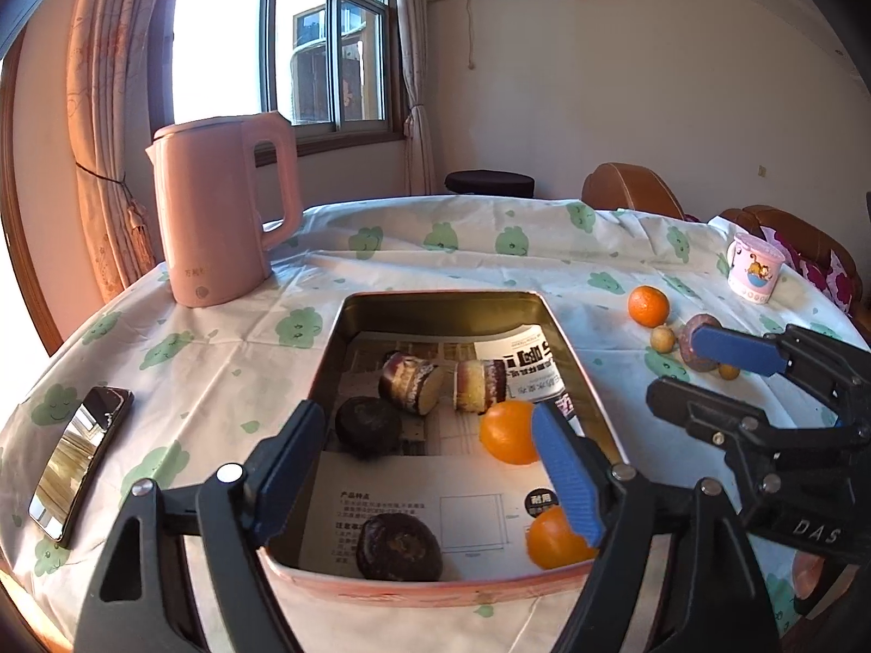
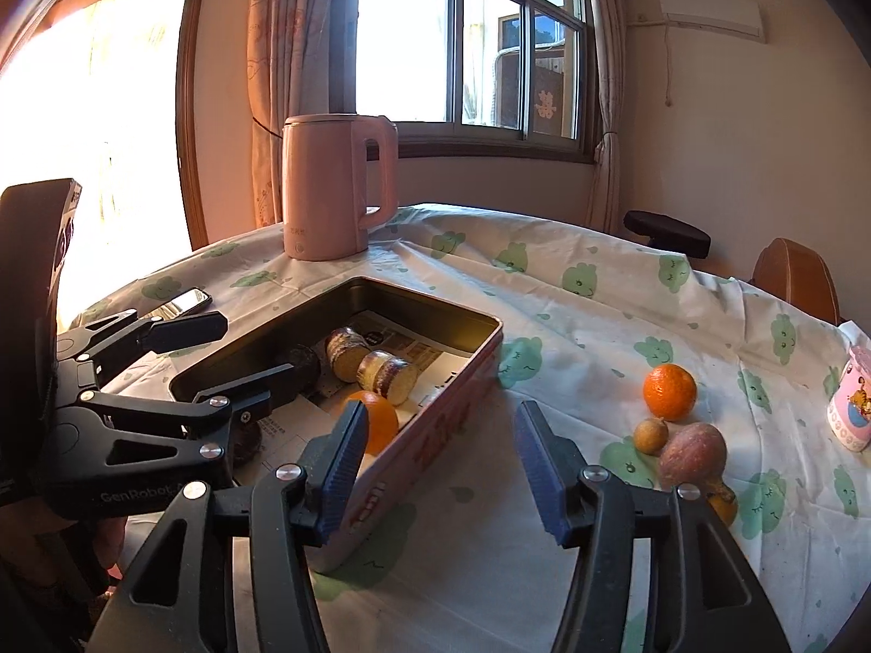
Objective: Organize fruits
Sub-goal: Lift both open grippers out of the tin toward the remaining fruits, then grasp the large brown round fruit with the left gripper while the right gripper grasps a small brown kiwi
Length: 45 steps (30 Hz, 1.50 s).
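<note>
Over the tin (image 1: 560, 337) near the table's front edge, the left gripper (image 1: 430, 468) gapes empty, half-hiding two oranges (image 1: 506, 430) inside, while the spread right gripper (image 2: 435, 468) hovers before loose fruit (image 2: 669, 392), one piece perhaps cut off.

In the left wrist view, the left gripper's right finger (image 1: 566, 476) covers part of both oranges in the tin, the far one (image 1: 506, 431) and the near one (image 1: 552, 538). The right gripper's blue finger (image 1: 732, 347) hides part of the purplish fruit (image 1: 694, 326) and most of a small yellow fruit (image 1: 728, 371). In the right wrist view, the tin's near wall (image 2: 435, 441) and a blue finger (image 2: 343, 468) hide much of an orange (image 2: 381, 422), the mug (image 2: 852, 408) is cut by the right edge, and the print on the papers (image 2: 413, 351) is too small to read.
</note>
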Motion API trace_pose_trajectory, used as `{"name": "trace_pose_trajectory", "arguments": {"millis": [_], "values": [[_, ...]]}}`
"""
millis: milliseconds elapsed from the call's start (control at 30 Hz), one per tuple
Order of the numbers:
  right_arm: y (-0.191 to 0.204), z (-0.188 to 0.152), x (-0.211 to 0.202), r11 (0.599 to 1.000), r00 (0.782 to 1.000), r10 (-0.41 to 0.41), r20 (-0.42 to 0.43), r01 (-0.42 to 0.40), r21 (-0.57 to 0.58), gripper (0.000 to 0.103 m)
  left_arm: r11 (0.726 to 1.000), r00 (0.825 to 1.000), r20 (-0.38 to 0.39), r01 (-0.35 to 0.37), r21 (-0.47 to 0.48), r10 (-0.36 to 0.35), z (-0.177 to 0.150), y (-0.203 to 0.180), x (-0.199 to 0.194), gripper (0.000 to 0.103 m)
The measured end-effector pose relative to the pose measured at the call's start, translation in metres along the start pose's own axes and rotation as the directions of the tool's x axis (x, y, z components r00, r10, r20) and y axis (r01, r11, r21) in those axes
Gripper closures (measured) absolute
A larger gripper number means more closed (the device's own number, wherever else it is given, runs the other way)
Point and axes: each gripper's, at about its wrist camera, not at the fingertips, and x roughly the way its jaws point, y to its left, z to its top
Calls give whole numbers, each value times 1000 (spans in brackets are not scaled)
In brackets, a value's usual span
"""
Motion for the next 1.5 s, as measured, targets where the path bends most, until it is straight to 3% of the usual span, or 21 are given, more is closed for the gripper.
{"name": "trace_pose_trajectory", "arguments": {"millis": [167,333,633,800,900,1000,1033,1200,1500], "values": [[-52,-12,-26,989,990,-140,-21,141,35,46,999,999,3,42,17,-42,5,-23,-1,20],[-113,-27,-38,957,961,-257,-100,268,112,46,994,995,-1,101,50,-101,13,-55,0,11],[-132,-31,-11,979,956,-187,-225,201,39,48,980,982,-57,184,81,-180,30,-100,24,11],[-139,-33,9,985,941,-163,-296,173,7,55,976,981,-80,187,112,-179,34,-117,37,11],[-145,-35,14,990,944,-125,-304,138,21,59,972,978,-92,198,129,-187,36,-126,43,11],[-148,-38,21,994,946,-84,-313,103,44,66,966,974,-97,218,139,-206,37,-134,46,11],[-149,-39,24,994,943,-74,-326,97,56,75,966,974,-96,217,144,-205,38,-137,46,11],[-152,-39,12,991,955,-75,-287,104,89,75,961,971,-90,231,150,-220,41,-147,49,11],[-176,-42,-12,955,963,-157,-219,204,216,75,951,959,-141,267,158,-246,45,-174,74,13]]}}
